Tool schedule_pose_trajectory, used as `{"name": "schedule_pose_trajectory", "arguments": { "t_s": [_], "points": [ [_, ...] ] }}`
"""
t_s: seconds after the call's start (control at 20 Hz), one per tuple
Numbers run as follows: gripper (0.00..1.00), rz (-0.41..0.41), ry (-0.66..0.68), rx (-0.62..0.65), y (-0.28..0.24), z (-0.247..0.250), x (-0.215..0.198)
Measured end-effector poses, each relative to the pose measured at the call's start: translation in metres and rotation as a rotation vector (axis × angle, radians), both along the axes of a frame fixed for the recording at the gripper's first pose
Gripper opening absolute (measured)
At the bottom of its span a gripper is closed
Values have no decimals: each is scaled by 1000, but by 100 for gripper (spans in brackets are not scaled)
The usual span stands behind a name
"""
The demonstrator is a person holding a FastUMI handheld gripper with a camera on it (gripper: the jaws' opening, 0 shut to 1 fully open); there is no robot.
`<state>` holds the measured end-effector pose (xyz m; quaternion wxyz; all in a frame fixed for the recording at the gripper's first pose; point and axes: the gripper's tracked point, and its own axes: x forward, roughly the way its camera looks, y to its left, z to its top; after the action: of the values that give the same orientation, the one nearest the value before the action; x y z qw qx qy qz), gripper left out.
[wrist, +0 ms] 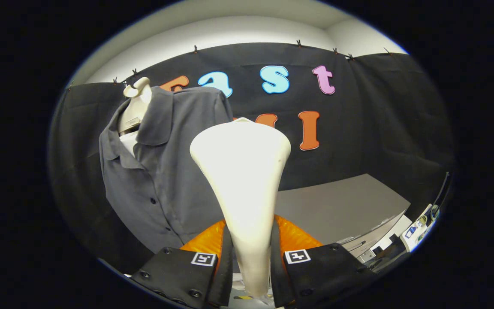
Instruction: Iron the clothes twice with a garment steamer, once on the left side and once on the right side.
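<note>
The gripper (251, 257) is holding the garment steamer (242, 171) upright, its two fingers pressing on the narrow cream handle from either side, so the claw is closed tight on that handle with no gap showing. The steamer is widening upward from the fingers into a broad rounded head, which is standing straight ahead at twelve o'clock, beyond the fingertips. The grey shirt (165, 171) is hanging at about ten o'clock from the steamer head, dressed on a pale mannequin (135, 107) whose neck is poking out of the open collar. The shirt's placket with its dark buttons is running down just beside the steamer's left edge, and whether the head is touching the fabric cannot be told; it looks to be apart from it. A grey table (341, 206) is lying at about three to four o'clock, well apart from the shirt, against the black cloth wall (380, 128) behind everything.
</note>
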<state>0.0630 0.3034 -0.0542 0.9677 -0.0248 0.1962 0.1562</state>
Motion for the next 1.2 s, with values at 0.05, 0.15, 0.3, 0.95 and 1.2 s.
{"name": "schedule_pose_trajectory", "arguments": {
  "t_s": [0.05, 0.15, 0.3, 0.95, 1.2],
  "points": [
    [44, 8, -5, -1, 10, 1, -3],
    [44, 19, -6, 1, 27, 2, -7],
    [44, 32, 5, 2, 54, -4, -8],
    [44, 22, 99, -91, 93, -69, 16],
    [45, 16, 153, -108, 87, -102, 16]
  ]
}}
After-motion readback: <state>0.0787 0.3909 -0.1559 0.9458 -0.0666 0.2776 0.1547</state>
